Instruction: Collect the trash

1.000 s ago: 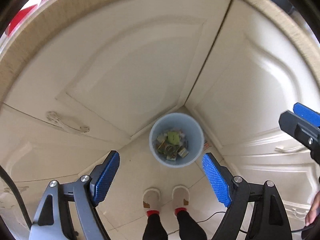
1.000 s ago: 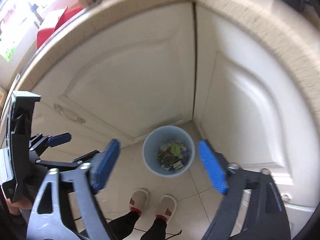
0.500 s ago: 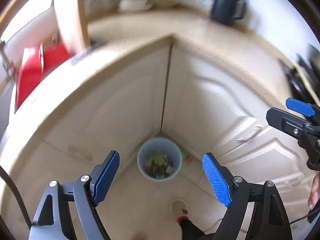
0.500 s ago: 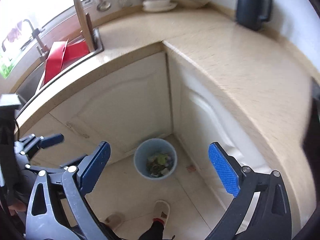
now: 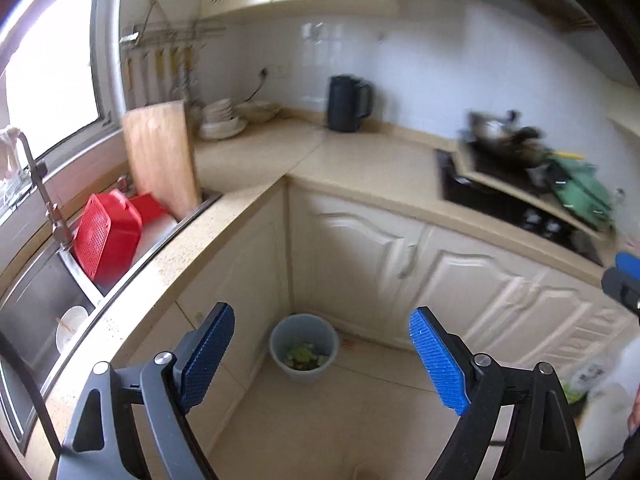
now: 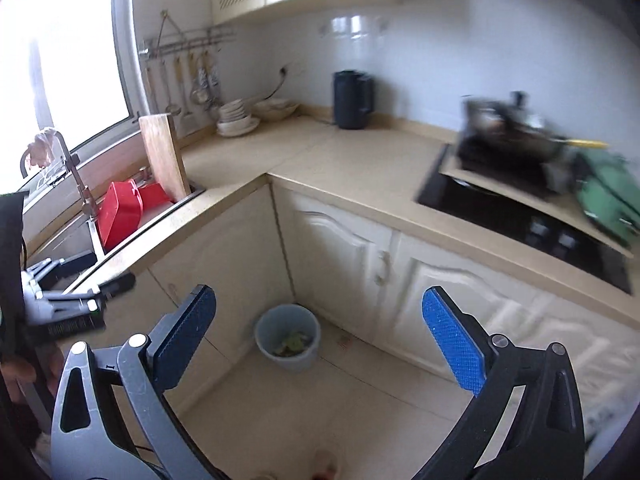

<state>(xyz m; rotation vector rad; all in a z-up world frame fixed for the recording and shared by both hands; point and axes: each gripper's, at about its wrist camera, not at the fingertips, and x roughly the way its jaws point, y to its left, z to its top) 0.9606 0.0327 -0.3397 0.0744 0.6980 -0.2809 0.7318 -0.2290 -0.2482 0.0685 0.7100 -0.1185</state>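
A pale blue trash bin (image 5: 304, 377) stands on the floor in the corner where the two cabinet runs meet, with green and mixed scraps (image 5: 306, 356) inside. My left gripper (image 5: 320, 332) hangs high above it, its jaws opening with nothing between the blue pads. In the right wrist view the same bin (image 6: 288, 362) sits far below my right gripper (image 6: 318, 304), whose jaws are also opening and hold nothing. Each gripper shows at the edge of the other's view: the right gripper (image 5: 624, 276) and the left gripper (image 6: 72, 304).
An L-shaped beige counter (image 5: 360, 160) carries a black kettle (image 5: 348, 104), stacked dishes (image 5: 220, 120) and a hob with a pan (image 5: 504, 136). A wooden board (image 5: 160, 156) and a red basket (image 5: 108, 236) stand at the sink. A blurred white bag (image 5: 600, 376) lies at the right.
Both grippers rose and tilted up from close over the bin; the bin now looks small and far below, and the counter, sink and wall have come into view. Both pairs of jaws stand wider.
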